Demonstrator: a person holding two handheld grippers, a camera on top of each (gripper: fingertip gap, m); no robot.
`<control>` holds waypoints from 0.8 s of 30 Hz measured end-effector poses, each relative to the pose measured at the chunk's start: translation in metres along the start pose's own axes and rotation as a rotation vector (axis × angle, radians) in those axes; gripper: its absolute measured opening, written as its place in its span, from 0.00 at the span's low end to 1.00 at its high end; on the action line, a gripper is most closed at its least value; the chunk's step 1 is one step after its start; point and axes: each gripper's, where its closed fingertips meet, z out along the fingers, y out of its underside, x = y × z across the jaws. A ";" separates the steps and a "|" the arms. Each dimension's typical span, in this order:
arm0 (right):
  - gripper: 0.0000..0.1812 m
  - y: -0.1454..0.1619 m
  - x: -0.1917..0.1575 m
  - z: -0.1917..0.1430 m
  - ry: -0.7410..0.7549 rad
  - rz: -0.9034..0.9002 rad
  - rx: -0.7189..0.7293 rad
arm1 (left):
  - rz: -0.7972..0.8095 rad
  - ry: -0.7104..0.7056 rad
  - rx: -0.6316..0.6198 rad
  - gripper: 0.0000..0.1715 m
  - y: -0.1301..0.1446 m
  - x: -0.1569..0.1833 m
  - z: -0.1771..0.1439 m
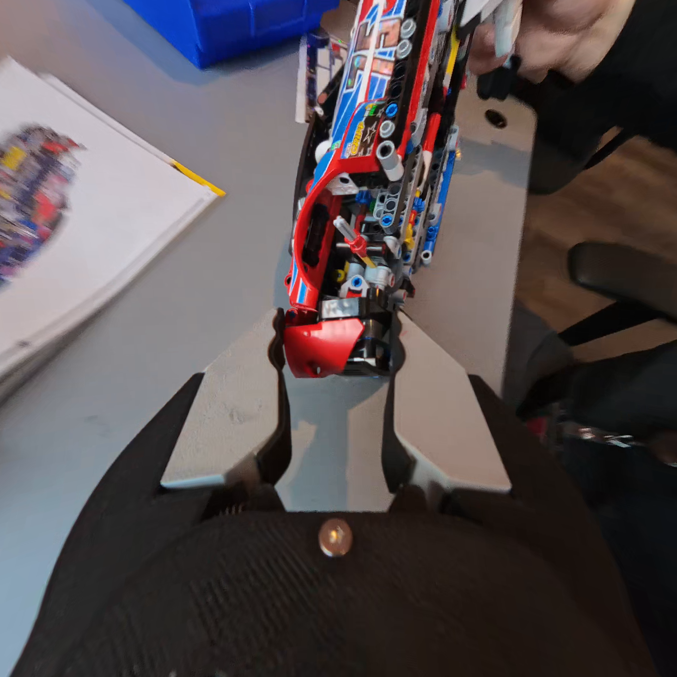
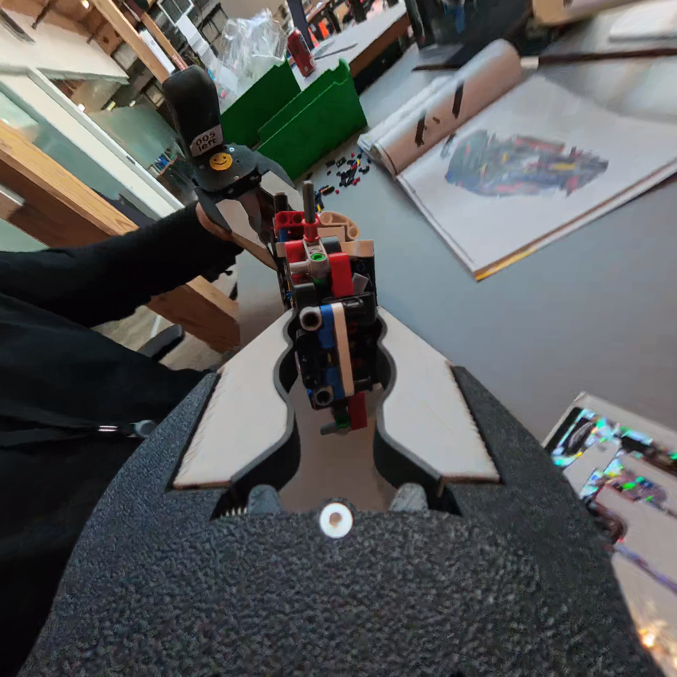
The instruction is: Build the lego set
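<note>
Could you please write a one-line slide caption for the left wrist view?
Left gripper clamps the red nose of a long Lego vehicle model above a grey table.

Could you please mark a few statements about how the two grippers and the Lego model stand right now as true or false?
1. The left gripper is clamped on the red end of the Lego model. True.
2. The right gripper is open and empty. False: it grips the model's other end.
3. The model lies flat on the table. False: it is held up between both grippers.
4. An open instruction book lies on the table. True.
5. The bins behind the loose pieces are red. False: they are green.
</note>
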 end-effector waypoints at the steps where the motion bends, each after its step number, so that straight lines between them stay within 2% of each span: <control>1: 0.22 -0.008 -0.003 0.002 0.032 -0.101 0.018 | 0.080 -0.046 -0.003 0.32 -0.005 -0.007 -0.005; 5: 0.22 -0.020 -0.026 0.016 0.197 -0.596 0.080 | 0.535 -0.345 0.038 0.31 -0.018 -0.039 -0.023; 7: 0.22 -0.010 -0.035 0.027 0.297 -0.802 0.050 | 0.746 -0.498 0.044 0.30 -0.016 -0.049 -0.028; 9: 0.22 0.006 -0.041 0.038 0.416 -0.983 -0.014 | 0.858 -0.616 0.049 0.31 -0.007 -0.055 -0.030; 13: 0.22 0.035 -0.055 0.049 0.632 -1.369 -0.126 | 0.962 -0.685 0.115 0.29 0.006 -0.042 -0.035; 15: 0.23 0.048 -0.052 0.051 0.719 -1.486 -0.161 | 1.010 -0.678 0.147 0.30 0.010 -0.027 -0.037; 17: 0.23 0.063 -0.044 0.052 0.763 -1.536 -0.198 | 1.054 -0.679 0.118 0.32 0.019 -0.019 -0.034; 19: 0.29 0.082 -0.033 0.057 0.756 -1.539 -0.284 | 1.044 -0.663 0.100 0.27 0.028 -0.014 -0.028; 20: 0.32 0.090 -0.028 0.060 0.744 -1.555 -0.327 | 1.022 -0.671 0.121 0.22 0.028 -0.013 -0.029; 21: 0.36 0.097 -0.021 0.061 0.746 -1.559 -0.365 | 0.998 -0.670 0.142 0.22 0.026 -0.010 -0.030; 22: 0.39 0.104 -0.017 0.061 0.727 -1.550 -0.407 | 0.972 -0.662 0.148 0.28 0.025 -0.008 -0.030; 24: 0.37 0.109 -0.013 0.058 0.691 -1.547 -0.450 | 0.899 -0.642 0.101 0.33 0.030 -0.009 -0.026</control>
